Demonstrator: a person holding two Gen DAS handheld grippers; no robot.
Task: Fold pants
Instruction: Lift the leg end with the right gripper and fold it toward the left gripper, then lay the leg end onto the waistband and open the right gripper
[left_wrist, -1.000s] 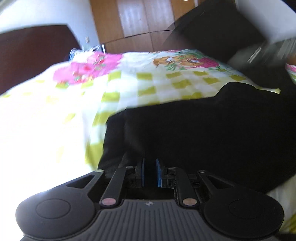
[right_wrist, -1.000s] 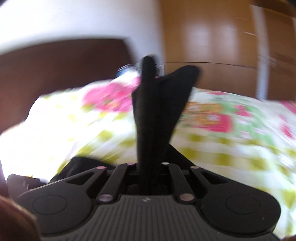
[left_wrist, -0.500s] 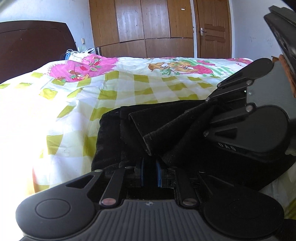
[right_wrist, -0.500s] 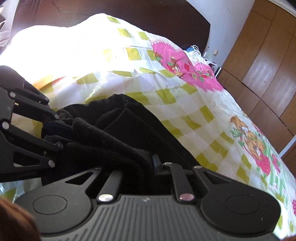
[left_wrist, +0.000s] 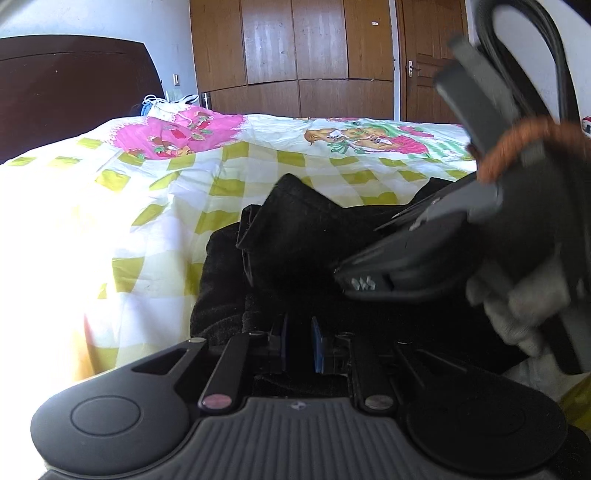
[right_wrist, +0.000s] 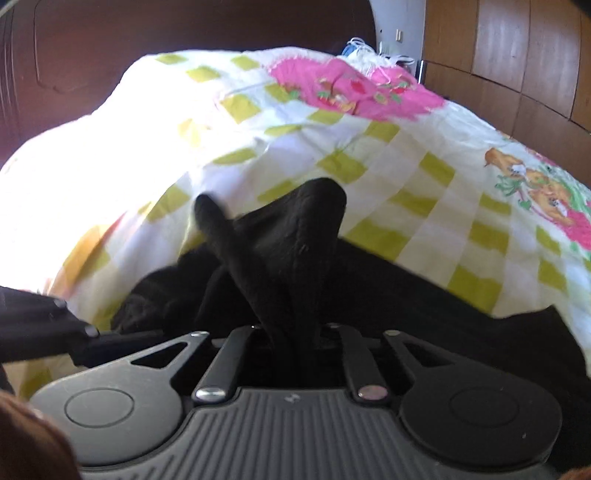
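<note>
Laying the carried end squarely over the lower layers, edges matched, before letting go. Left tongs (left_wrist: 298, 345) nipped narrowly on the near hem of the pants (left_wrist: 295, 236); right tongs (right_wrist: 295, 339) pinching a raised peak of the same cloth, jaws just now easing apart. Black, fleecy, matte fabric, bunched in soft layers. Beyond, bed (left_wrist: 122, 206) quilt: smooth, green-and-white checks, pink cartoon patches. Farther, glossy wooden wardrobe (left_wrist: 295, 55).
</note>
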